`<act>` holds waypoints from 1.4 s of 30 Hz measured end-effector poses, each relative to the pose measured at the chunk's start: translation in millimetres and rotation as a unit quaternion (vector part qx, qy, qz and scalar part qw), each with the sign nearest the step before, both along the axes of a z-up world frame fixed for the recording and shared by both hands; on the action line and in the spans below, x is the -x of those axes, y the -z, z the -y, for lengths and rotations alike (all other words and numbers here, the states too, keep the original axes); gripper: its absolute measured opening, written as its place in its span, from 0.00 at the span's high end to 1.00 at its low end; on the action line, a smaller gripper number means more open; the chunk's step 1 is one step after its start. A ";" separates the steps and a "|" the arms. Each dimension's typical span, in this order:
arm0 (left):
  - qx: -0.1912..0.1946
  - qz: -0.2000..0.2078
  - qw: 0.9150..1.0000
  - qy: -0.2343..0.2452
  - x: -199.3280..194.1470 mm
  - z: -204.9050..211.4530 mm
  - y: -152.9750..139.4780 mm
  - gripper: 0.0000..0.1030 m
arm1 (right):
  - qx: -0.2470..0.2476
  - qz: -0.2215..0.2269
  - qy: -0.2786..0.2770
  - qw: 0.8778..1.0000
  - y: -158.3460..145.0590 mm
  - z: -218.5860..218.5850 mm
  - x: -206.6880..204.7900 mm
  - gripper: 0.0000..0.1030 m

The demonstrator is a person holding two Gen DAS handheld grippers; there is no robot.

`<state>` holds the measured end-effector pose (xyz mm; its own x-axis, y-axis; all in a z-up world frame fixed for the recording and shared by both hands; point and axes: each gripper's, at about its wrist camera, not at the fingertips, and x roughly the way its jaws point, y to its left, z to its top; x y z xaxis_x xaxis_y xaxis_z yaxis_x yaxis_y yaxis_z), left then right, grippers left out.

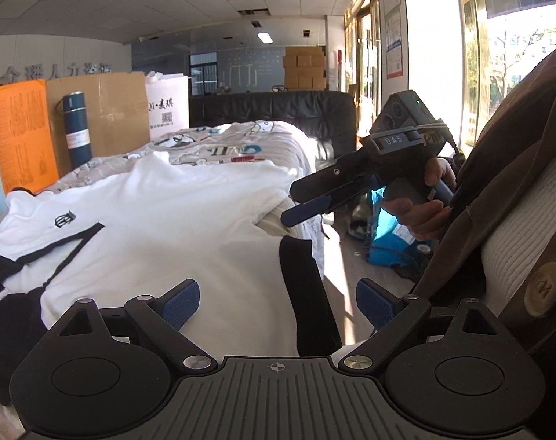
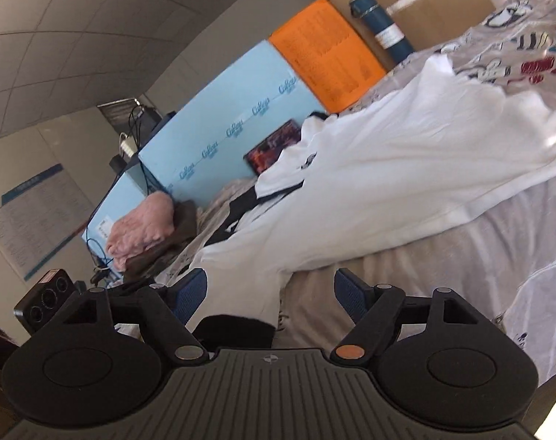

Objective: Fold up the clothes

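A white T-shirt with black trim (image 1: pixel 160 227) lies spread on a bed with a printed grey sheet (image 1: pixel 241 146). Its black sleeve cuff (image 1: pixel 307 293) hangs over the near edge. My left gripper (image 1: pixel 278 302) is open and empty, just above the shirt's near edge beside that cuff. My right gripper (image 1: pixel 307 212), seen from the left wrist view, hovers at the shirt's right side, apart from it. In the right wrist view the right gripper (image 2: pixel 270 291) is open and empty over the shirt's hem (image 2: pixel 406 168), with a black cuff (image 2: pixel 237 326) between the jaws' base.
A blue flask (image 1: pixel 76 128), cardboard box (image 1: pixel 105 110), orange board (image 1: pixel 21 132) and light blue board (image 2: pixel 222 128) stand behind the bed. Folded pink and brown clothes (image 2: pixel 145 231) lie at the far end. A black sofa (image 1: pixel 296 113) and blue bag (image 1: pixel 395 238) are beyond.
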<state>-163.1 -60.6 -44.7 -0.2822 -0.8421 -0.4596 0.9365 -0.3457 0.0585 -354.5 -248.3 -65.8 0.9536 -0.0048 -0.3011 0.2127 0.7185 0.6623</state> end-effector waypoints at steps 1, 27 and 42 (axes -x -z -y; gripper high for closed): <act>-0.006 0.003 1.000 0.001 1.5 1.8 2.2 0.08 | -0.009 -0.007 -0.009 1.000 3.2 -0.8 -6.1 0.28; 0.047 -0.063 0.984 -0.159 -7.1 19.8 -8.3 0.99 | -0.116 0.116 -0.107 0.981 1.1 21.3 -32.7 0.83; 0.094 -0.121 0.971 -0.186 -41.6 39.6 -44.7 0.98 | 0.316 -0.132 0.022 0.939 -22.5 29.6 -12.8 0.38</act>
<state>-121.5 -100.1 0.0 -0.0223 -0.9691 -0.2457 0.9888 0.0149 -0.1485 -341.8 -277.9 -43.3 0.8411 -0.2987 -0.4509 0.3475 0.9373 0.0273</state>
